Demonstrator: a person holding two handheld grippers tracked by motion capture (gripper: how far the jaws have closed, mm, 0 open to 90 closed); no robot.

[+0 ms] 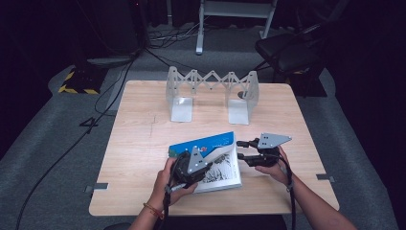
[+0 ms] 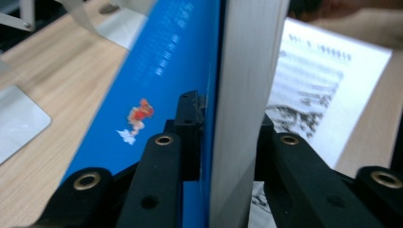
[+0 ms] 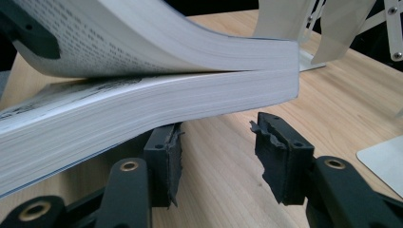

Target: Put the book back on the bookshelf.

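Observation:
A thick book (image 1: 218, 163) with a blue cover (image 2: 157, 95) lies partly open on the wooden table (image 1: 139, 143). My left gripper (image 1: 203, 160) is at its near left side, shut on the cover and a thick block of pages (image 2: 247, 71), one jaw on each side. A printed page (image 2: 313, 90) lies flat beyond them. My right gripper (image 1: 241, 150) stands open at the book's right edge, its jaws pointing left at the book. In the right gripper view the raised pages (image 3: 142, 28) arch over the lower block (image 3: 142, 109), and the right gripper (image 3: 216, 152) holds nothing.
A metal folding book rack (image 1: 212, 91) with two flat feet stands at the back of the table; it also shows as a rack (image 3: 294, 19) behind the book. A dark chair (image 1: 287, 48) and cables (image 1: 110, 91) lie on the floor beyond.

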